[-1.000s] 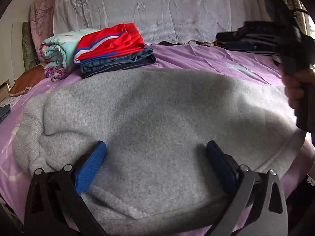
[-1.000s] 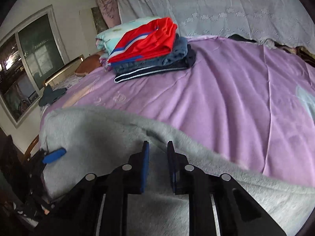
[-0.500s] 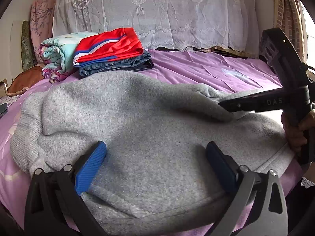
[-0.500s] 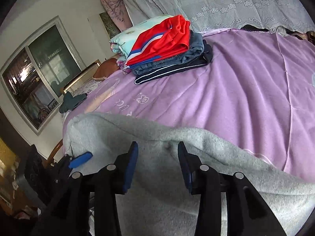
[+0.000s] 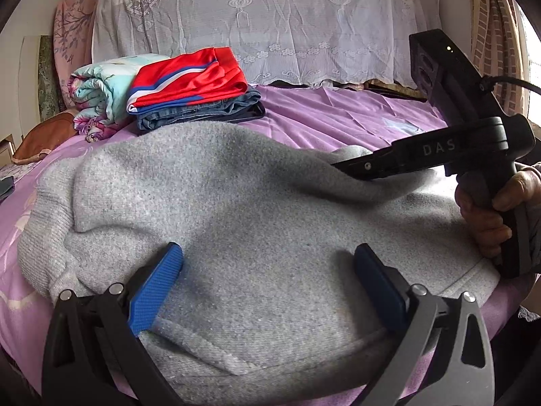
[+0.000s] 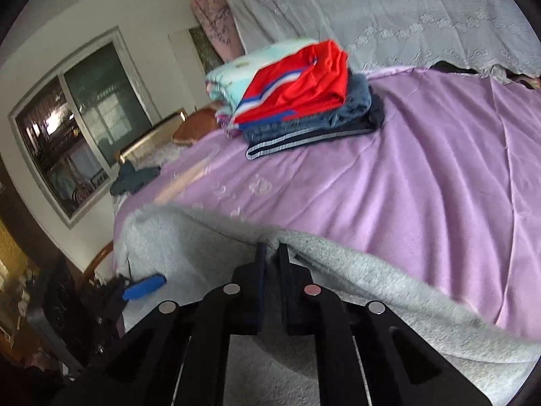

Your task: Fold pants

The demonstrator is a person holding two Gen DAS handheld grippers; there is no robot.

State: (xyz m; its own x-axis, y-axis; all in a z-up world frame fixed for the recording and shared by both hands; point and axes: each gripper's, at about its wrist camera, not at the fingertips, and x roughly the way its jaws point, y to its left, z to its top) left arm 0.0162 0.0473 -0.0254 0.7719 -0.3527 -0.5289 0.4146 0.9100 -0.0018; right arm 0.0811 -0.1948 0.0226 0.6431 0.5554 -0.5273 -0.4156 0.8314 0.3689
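Grey fleece pants (image 5: 253, 209) lie spread across the near part of the purple bed (image 5: 338, 118). My left gripper (image 5: 267, 267) is open, its blue fingers resting wide apart on the pants near their front hem. My right gripper (image 6: 272, 250) is shut on the pants' far edge (image 6: 372, 277), with a small ridge of grey fabric pinched between its fingers. In the left wrist view the right gripper (image 5: 341, 166) comes in from the right, held by a hand (image 5: 487, 216), and its tip is sunk into a raised fold.
A stack of folded clothes (image 5: 192, 91) topped by a red garment sits at the back left of the bed, beside a rolled floral quilt (image 5: 98, 94). A lace-covered headboard (image 5: 270, 27) lies behind. A window (image 6: 67, 142) is on the left wall.
The right gripper opened half a second ago, then closed on the far edge of the grey pants and lifted a fold. The left gripper stayed open in place.
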